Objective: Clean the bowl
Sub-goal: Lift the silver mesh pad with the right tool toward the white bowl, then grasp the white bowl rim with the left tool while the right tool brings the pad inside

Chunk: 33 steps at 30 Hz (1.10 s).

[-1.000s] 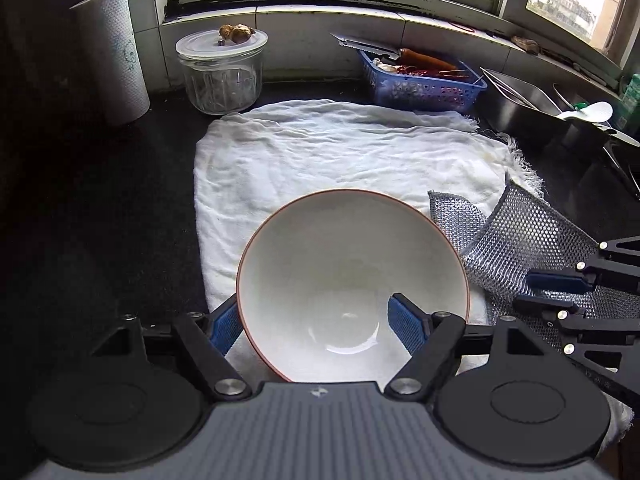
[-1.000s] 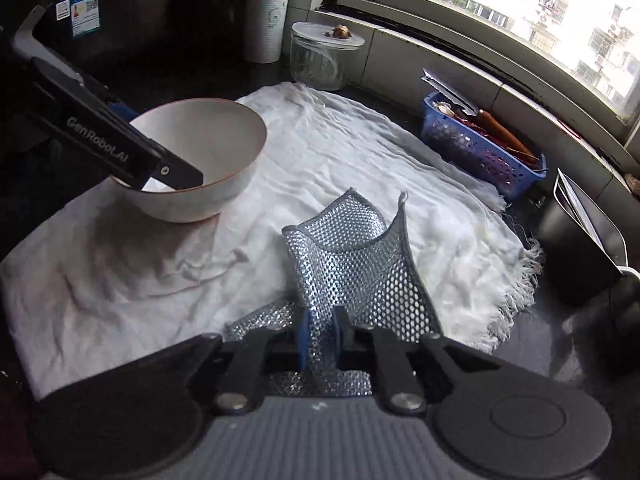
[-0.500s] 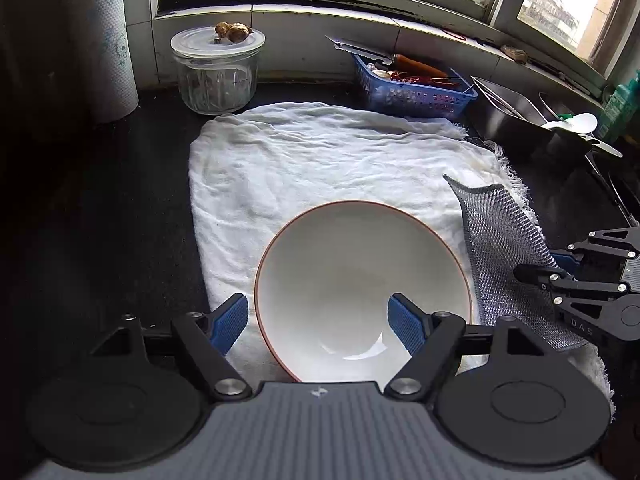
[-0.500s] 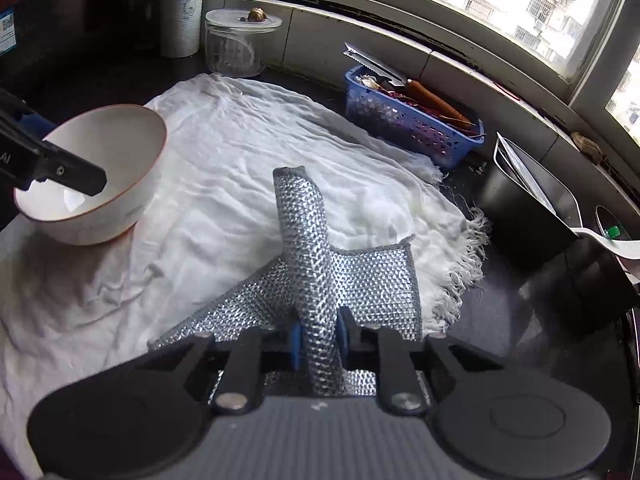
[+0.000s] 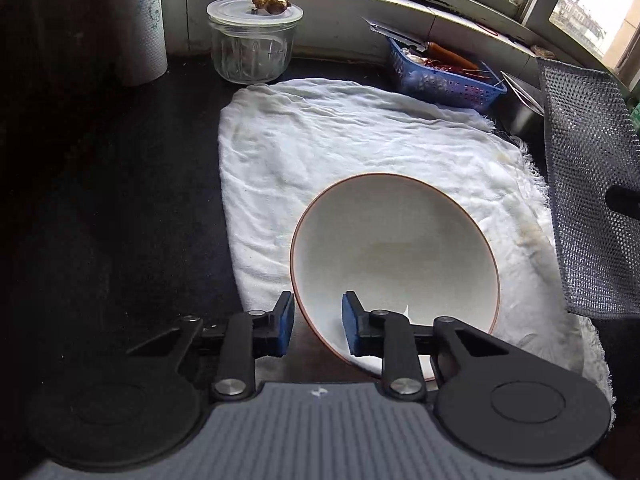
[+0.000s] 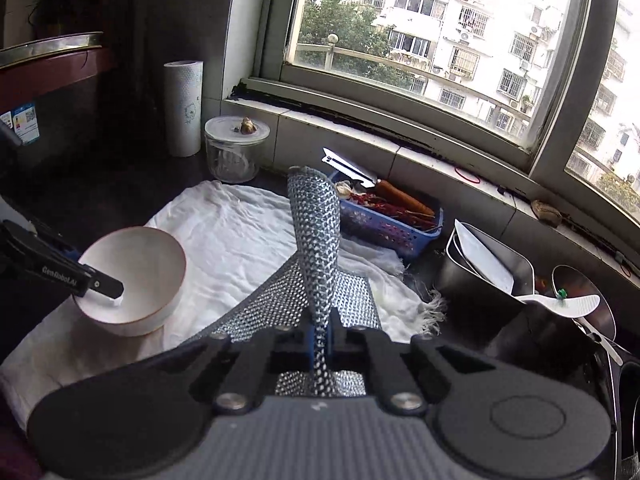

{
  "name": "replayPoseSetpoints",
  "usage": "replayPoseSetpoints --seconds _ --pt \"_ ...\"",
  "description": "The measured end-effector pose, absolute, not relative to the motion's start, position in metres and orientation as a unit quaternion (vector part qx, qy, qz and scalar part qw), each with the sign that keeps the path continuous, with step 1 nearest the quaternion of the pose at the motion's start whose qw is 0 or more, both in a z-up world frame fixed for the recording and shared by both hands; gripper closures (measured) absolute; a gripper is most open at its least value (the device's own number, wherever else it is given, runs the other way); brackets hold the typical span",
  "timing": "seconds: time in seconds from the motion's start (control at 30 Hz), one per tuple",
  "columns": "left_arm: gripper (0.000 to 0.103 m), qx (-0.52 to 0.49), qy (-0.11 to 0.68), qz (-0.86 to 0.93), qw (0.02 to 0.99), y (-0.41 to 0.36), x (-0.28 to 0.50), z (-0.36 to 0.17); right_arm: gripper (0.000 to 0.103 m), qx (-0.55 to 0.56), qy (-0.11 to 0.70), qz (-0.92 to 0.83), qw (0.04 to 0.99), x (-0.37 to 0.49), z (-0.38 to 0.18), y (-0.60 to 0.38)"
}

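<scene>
A white bowl [image 5: 396, 256] with a thin red rim is tilted up off the white cloth [image 5: 344, 144]. My left gripper [image 5: 316, 322] is shut on the bowl's near rim, one pad outside and one inside. The bowl also shows in the right wrist view [image 6: 136, 280], with the left gripper [image 6: 60, 274] clamped on its edge. My right gripper [image 6: 320, 340] is shut on a silver mesh scouring cloth [image 6: 316, 248], held up in the air to the right of the bowl. The mesh hangs at the right edge of the left wrist view [image 5: 588, 184].
A lidded glass jar [image 5: 252, 40] and a paper towel roll [image 5: 140, 20] stand at the back left. A blue basket [image 5: 444, 76] with utensils sits under the window. Steel containers [image 6: 488, 276] and a white spoon [image 6: 560, 304] are at the right. The counter [image 5: 100, 200] is dark.
My left gripper closed from wide open onto the bowl's near rim and tilted the bowl. My right gripper lifted the mesh cloth up off the white cloth.
</scene>
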State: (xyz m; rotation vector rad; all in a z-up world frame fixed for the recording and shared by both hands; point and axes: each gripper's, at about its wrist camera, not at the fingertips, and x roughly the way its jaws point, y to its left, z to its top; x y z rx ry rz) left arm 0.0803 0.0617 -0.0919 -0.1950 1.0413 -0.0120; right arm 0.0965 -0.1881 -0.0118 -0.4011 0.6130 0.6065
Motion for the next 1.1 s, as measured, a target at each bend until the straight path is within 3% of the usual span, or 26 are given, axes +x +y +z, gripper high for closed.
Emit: replayPoseSetpoints --seconds 0.67,0.87,0.93,1.1 --pt "0.078 -0.127 0.478 -0.044 0.868 0.077 0.083 -0.090 0.097 -0.207 0.314 0.340 0.862 0.078 -0.023 -0.155" --pt "0.078 -0.095 0.479 -0.025 0.873 0.070 0.086 -0.089 0.096 -0.204 0.317 0.341 0.861 0.077 -0.025 -0.154" --pt "0.090 -0.079 0.483 -0.023 0.872 0.067 0.087 -0.091 0.096 -0.203 0.316 0.342 0.861 0.077 -0.024 -0.153" --pt "0.095 -0.059 0.469 -0.008 0.881 0.059 0.082 -0.084 0.097 -0.217 0.307 0.344 0.860 0.075 -0.021 -0.151"
